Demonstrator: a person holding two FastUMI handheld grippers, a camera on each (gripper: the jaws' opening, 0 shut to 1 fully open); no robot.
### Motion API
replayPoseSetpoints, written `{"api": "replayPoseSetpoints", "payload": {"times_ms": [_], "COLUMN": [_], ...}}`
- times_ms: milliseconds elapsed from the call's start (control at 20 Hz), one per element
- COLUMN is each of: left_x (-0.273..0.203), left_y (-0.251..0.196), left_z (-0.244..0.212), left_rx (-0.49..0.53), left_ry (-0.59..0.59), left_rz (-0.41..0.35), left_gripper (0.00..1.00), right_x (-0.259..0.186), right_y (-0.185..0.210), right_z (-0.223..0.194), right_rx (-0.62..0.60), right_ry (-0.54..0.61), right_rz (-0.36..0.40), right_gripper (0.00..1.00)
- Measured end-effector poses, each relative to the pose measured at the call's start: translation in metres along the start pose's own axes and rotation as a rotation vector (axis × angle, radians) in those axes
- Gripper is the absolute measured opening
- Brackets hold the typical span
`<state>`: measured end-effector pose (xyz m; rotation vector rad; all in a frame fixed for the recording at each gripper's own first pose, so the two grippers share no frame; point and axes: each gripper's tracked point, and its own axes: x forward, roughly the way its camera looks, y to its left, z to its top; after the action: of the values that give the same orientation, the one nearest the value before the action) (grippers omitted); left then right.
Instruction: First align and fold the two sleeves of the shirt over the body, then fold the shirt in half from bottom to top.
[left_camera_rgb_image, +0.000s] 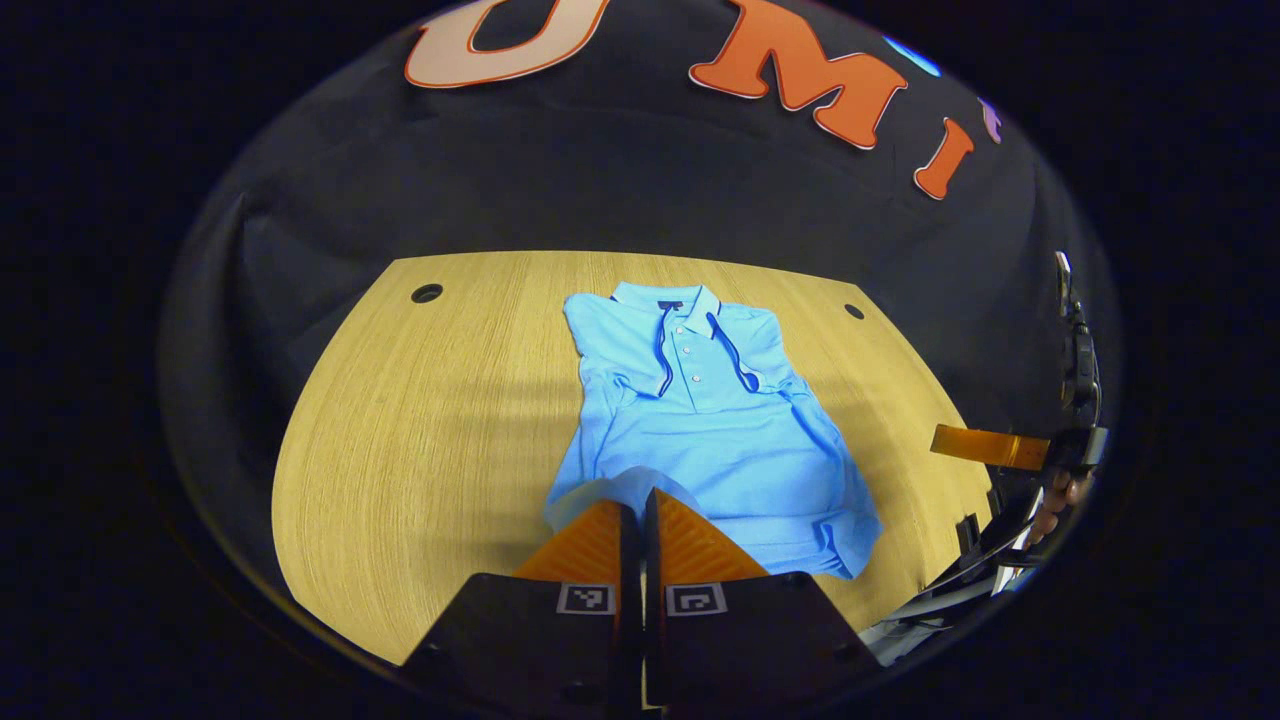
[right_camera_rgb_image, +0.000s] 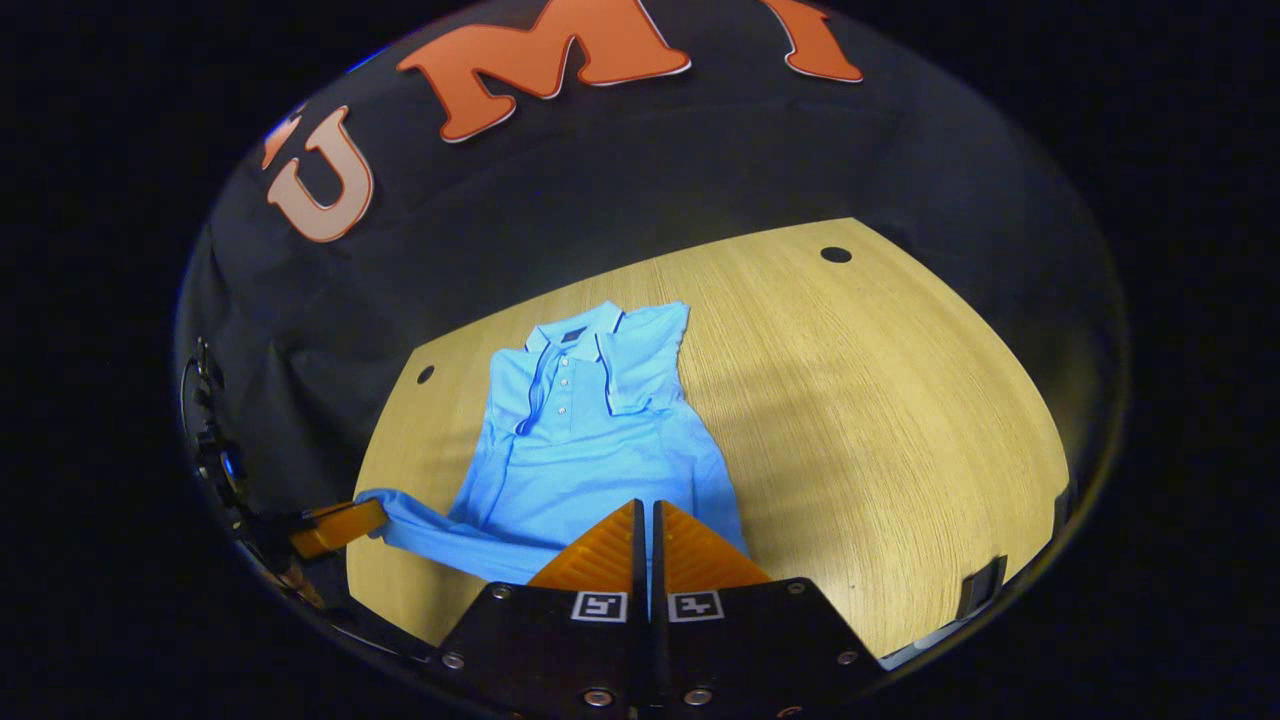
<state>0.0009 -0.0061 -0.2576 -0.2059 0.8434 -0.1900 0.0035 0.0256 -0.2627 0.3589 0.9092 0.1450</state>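
Observation:
A light blue polo shirt (left_camera_rgb_image: 720, 440) lies flat on the wooden table (left_camera_rgb_image: 420, 430), collar at the far end, with both short sleeves folded in over the chest. My left gripper (left_camera_rgb_image: 640, 495) is shut on the hem's near left corner, which is lifted and shows its paler underside. In the right gripper view that corner of the shirt (right_camera_rgb_image: 570, 470) is drawn out sideways to the left gripper (right_camera_rgb_image: 340, 525). My right gripper (right_camera_rgb_image: 647, 505) is shut, with nothing seen between its fingers, and hovers by the hem's other end. In the left gripper view the right gripper (left_camera_rgb_image: 985, 445) is clear of the cloth.
The table (right_camera_rgb_image: 880, 400) has a small round hole (left_camera_rgb_image: 427, 293) near each far corner, the other hole (left_camera_rgb_image: 853, 311) being to the shirt's right. Bare wood lies on both sides of the shirt. A hand (left_camera_rgb_image: 1060, 500) holds the right gripper past the table's right edge.

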Motion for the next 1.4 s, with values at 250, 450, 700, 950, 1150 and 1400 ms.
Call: {"api": "replayPoseSetpoints", "payload": {"times_ms": [250, 450, 700, 950, 1150, 1400], "left_x": [0.007, 0.007, 0.003, -0.003, -0.007, -0.014], "left_y": [-0.001, 0.005, 0.011, 0.019, 0.021, 0.016], "left_z": [-0.003, -0.007, -0.016, -0.02, -0.024, -0.022], "left_rx": [0.015, 0.02, 0.015, -0.006, -0.011, -0.014], "left_ry": [0.022, 0.035, 0.045, 0.041, 0.045, 0.033], "left_rz": [-0.018, -0.004, 0.019, 0.039, 0.042, 0.037], "left_gripper": [0.05, 0.05, 0.05, 0.05, 0.05, 0.05], "right_x": [0.013, 0.029, 0.057, 0.074, 0.073, 0.056], "right_y": [0.007, 0.017, 0.014, 0.006, 0.0, 0.001], "right_z": [-0.085, -0.117, -0.114, -0.112, -0.11, -0.091], "right_rx": [-0.147, -0.289, -0.317, -0.286, -0.154, 0.052], "right_ry": [0.183, 0.218, 0.204, 0.197, 0.179, 0.058], "right_rz": [0.045, 0.052, 0.0, -0.052, -0.054, 0.044], "right_gripper": [0.14, 0.6, 0.87, 0.67, 0.07, 0.01]}}
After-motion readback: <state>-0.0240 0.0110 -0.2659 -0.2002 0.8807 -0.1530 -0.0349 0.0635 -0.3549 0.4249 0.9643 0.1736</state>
